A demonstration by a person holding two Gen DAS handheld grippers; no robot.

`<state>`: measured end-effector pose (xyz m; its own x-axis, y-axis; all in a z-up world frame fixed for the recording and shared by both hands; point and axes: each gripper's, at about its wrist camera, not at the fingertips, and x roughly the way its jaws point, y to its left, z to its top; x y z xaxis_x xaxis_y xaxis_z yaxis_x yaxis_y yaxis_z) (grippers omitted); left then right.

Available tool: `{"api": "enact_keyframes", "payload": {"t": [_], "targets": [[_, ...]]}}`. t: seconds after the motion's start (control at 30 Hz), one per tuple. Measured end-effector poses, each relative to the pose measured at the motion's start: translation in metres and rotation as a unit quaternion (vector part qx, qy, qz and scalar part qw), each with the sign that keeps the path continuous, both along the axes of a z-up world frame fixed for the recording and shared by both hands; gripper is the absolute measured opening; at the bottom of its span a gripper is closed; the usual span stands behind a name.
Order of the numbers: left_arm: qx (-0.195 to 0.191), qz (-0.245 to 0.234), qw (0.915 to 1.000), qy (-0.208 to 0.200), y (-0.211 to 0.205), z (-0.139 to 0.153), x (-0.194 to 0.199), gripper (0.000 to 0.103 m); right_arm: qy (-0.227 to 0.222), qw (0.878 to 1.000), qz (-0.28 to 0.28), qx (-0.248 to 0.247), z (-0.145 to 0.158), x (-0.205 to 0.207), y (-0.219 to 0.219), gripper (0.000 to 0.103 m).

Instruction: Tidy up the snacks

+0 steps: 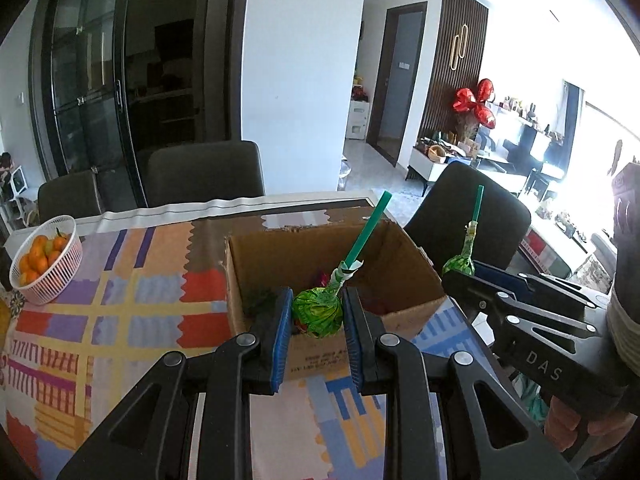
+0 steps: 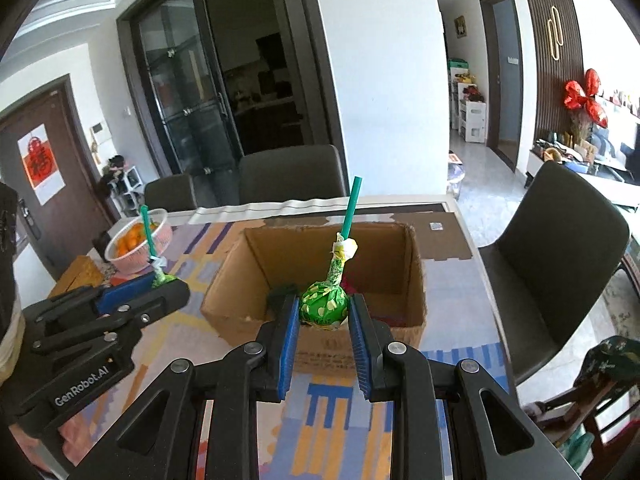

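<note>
i hold a green lollipop [image 1: 317, 312] in my left gripper [image 1: 316, 320] and another lollipop [image 2: 324, 307] in my right gripper [image 2: 325, 320], jaws clenched on both, sticks upright, poised at the near rim of the cardboard box [image 2: 412, 280].

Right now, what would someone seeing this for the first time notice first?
Two green-wrapped lollipops, one clamped in the left gripper, the other in the right gripper, both just in front of an open cardboard box. Left of it sits a white basket of oranges.

"DAS" — right tool [image 1: 460, 276]; "GenRobot.AI" — left tool [image 2: 168, 284].
</note>
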<state>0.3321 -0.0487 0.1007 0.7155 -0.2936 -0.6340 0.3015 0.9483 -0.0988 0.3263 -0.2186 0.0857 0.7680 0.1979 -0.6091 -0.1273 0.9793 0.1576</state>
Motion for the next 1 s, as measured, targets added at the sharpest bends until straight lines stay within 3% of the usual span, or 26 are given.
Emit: {"api": "enact_keyframes", "payload": {"t": [0.3,0.5,0.57,0.67,0.87,1.0], "targets": [[0.005,0.004,0.9995,0.030,-0.005,-0.008,0.042,0.026,0.011,0.999,0.000,-0.031,0.006,0.030,-0.002,0.026],[0.002,0.014,0.9988,0.047,-0.008,-0.013,0.064,0.026,0.029,0.999,0.001,-0.025,-0.002,0.051,-0.005,0.027],[0.007,0.025,0.9983,0.051,-0.006,-0.016,0.068,0.045,0.037,0.999,-0.005,-0.031,-0.007,0.059,-0.006,0.028],[0.024,0.041,0.9980,0.043,-0.003,-0.019,0.063,0.048,0.039,0.997,-0.036,-0.057,-0.011,0.061,-0.007,0.049],[0.043,0.041,0.9981,0.018,-0.001,-0.017,0.037,0.054,0.043,0.997,-0.049,-0.048,-0.014,0.048,-0.014,0.050],[0.039,0.037,0.9986,0.001,0.002,-0.011,0.011,0.054,0.034,0.998,-0.041,-0.037,-0.012,0.025,-0.013,0.056]]}}
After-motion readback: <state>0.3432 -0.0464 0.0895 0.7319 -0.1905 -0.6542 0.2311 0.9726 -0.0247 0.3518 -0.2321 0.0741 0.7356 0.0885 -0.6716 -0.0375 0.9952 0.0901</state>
